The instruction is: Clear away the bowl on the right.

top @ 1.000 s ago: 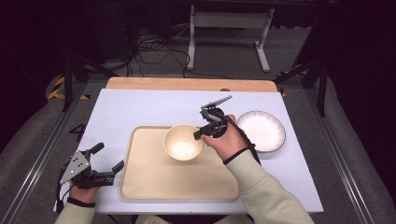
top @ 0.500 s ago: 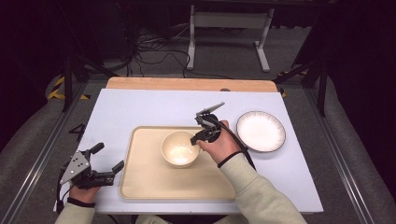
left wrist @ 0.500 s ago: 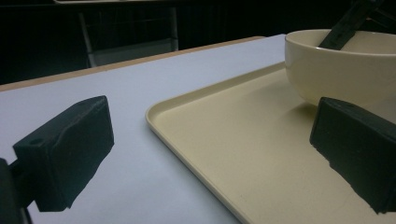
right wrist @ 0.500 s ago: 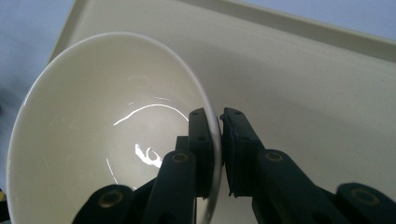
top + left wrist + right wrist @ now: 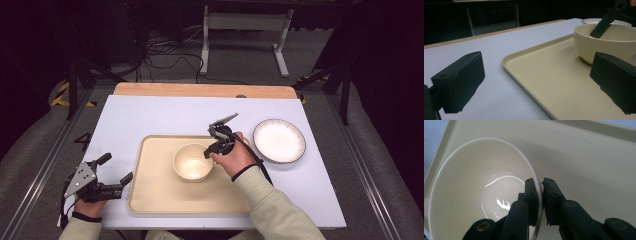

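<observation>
A cream bowl [image 5: 192, 162] stands in the middle of a beige tray [image 5: 150, 185]. My right gripper [image 5: 207, 152] comes at it from the right and is shut on its right rim. In the right gripper view, one jaw sits inside the bowl [image 5: 474, 190] and the other outside, with the gripper [image 5: 541, 182] pinching the thin wall over the tray [image 5: 599, 165]. My left gripper [image 5: 117, 167] rests open at the table's front left, beside the tray's left edge. In its own view the left gripper [image 5: 536, 82] has nothing between its jaws, and the bowl [image 5: 599, 47] lies beyond them.
A white plate [image 5: 279, 140] with a dark rim lies on the white table top to the right of the tray. The table's wooden back edge [image 5: 200, 90] runs behind. Cables and a stand's feet lie on the dark floor beyond.
My right hand has sunk and come a little toward the front with the bowl in its grip. The left gripper has stayed put.
</observation>
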Tool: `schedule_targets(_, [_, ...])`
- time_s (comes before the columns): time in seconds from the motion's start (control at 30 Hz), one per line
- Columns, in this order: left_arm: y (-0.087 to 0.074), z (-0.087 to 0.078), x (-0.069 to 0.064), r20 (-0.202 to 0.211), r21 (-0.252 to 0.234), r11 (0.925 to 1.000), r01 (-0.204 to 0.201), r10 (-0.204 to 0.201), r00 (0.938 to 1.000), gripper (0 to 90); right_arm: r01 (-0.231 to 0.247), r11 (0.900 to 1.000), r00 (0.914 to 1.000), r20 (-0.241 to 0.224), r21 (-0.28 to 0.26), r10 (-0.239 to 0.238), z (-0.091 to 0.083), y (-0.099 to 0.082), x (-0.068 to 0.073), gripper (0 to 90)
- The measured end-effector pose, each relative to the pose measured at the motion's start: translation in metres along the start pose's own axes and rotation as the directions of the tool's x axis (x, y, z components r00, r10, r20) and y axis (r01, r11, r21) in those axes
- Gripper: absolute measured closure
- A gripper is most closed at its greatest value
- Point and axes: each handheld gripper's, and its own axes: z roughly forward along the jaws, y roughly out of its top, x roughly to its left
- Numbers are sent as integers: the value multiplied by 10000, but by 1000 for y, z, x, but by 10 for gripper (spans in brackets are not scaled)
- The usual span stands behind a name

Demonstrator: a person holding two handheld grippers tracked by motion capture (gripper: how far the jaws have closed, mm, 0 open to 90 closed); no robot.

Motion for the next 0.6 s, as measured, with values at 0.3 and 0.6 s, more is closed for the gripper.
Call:
schedule_targets(0.3, [0,0,0,18,1,10000,-4,4,10000,3,44,10000,10000,-8,85,-44,3,-1,-1,822])
schedule_targets(0.6, [0,0,0,18,9,10000,-13,13,10000,3,192,9997,9997,-137,-132,-194,-1,-2,-2,767])
